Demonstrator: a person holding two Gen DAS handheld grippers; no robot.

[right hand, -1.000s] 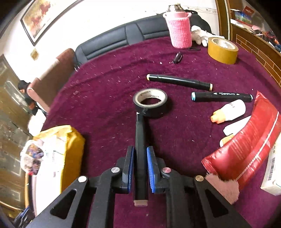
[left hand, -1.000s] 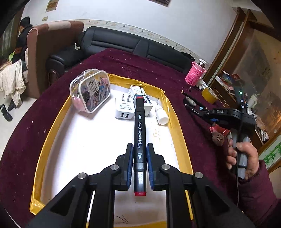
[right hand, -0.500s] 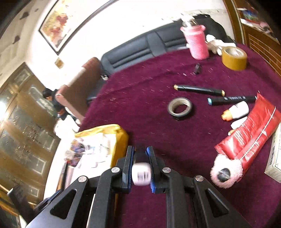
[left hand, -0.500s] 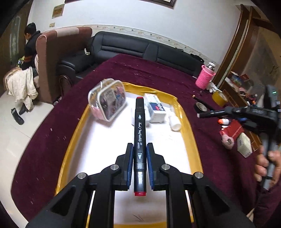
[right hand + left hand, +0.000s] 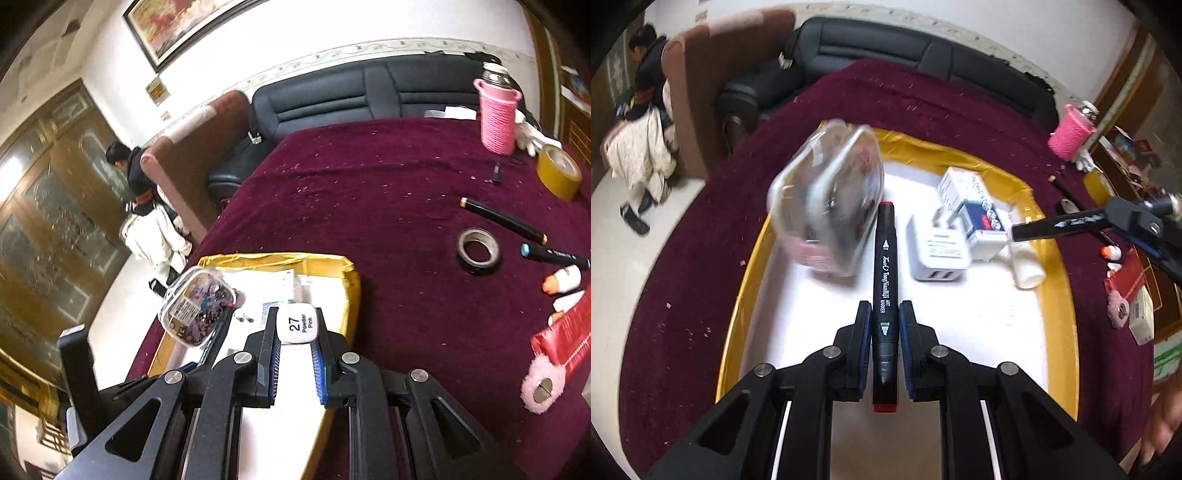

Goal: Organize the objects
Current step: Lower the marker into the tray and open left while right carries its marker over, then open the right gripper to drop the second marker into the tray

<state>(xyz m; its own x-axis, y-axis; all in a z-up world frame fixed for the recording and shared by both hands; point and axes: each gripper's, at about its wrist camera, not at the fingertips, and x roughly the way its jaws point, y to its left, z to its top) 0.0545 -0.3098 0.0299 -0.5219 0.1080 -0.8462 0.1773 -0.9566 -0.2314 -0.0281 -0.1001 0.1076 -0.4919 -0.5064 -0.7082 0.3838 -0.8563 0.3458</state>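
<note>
My left gripper [image 5: 885, 314] is shut on a black art marker [image 5: 885, 280] with red ends, held above the white tray [image 5: 990, 332] with a yellow rim. The tray holds a clear plastic case [image 5: 827, 199], a white USB charger [image 5: 940, 251], a white box [image 5: 975, 210] and a small white bottle [image 5: 1027, 266]. My right gripper [image 5: 295, 328] is shut on a second black marker whose white "27 Powder Pink" end cap [image 5: 298, 324] faces the camera. That marker [image 5: 1056, 225] shows at the right of the left wrist view, pointing over the tray's right rim.
On the maroon cloth [image 5: 388, 206] lie a roll of black tape [image 5: 478, 249], two more markers [image 5: 502, 220], a yellow tape roll [image 5: 557, 171], a pink-sleeved bottle [image 5: 496, 114], small orange-tipped bottles [image 5: 563, 279] and a red package [image 5: 569, 332]. A sofa and a person are behind.
My right gripper has lifted its marker off the cloth and swung left to the tray. My left gripper with its marker has moved closer over the tray.
</note>
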